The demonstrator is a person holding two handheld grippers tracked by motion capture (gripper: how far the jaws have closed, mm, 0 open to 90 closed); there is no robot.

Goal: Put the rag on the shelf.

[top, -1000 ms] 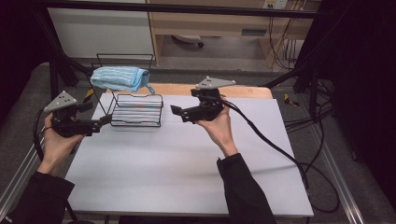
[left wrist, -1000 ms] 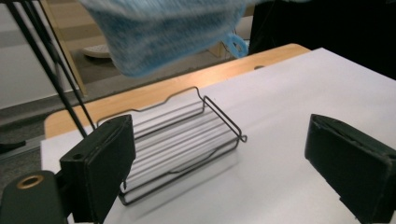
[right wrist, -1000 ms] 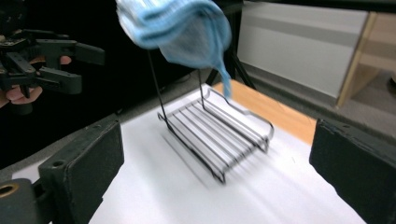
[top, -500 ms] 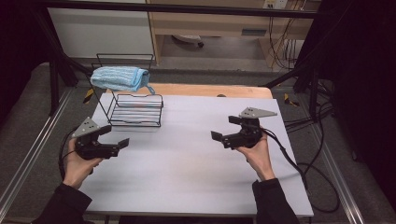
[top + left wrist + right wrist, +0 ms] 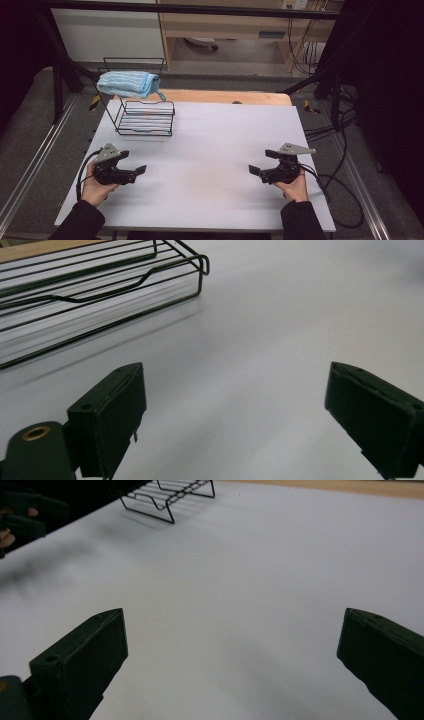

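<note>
A black wire rack (image 5: 144, 119) stands at the table's far left, and a folded light-blue cloth (image 5: 128, 84) hangs over its tall back frame. My left gripper (image 5: 137, 170) is held low near the front left of the white table (image 5: 215, 150), open and holding nothing. My right gripper (image 5: 254, 171) sits near the front right, also open with nothing between its jaws. In the left gripper view the rack (image 5: 90, 285) lies ahead at upper left. The rack (image 5: 170, 495) appears far off in the right gripper view.
A wooden strip (image 5: 220, 96) runs along the table's far edge. Cables (image 5: 335, 185) trail off the right side to the floor. Black frame posts (image 5: 57, 85) stand at the far left, and a shelf unit (image 5: 225, 25) stands behind the table.
Both grippers have pulled back from the rack toward the front of the table, the left one to the front left and the right one to the front right. The cloth stays on the rack.
</note>
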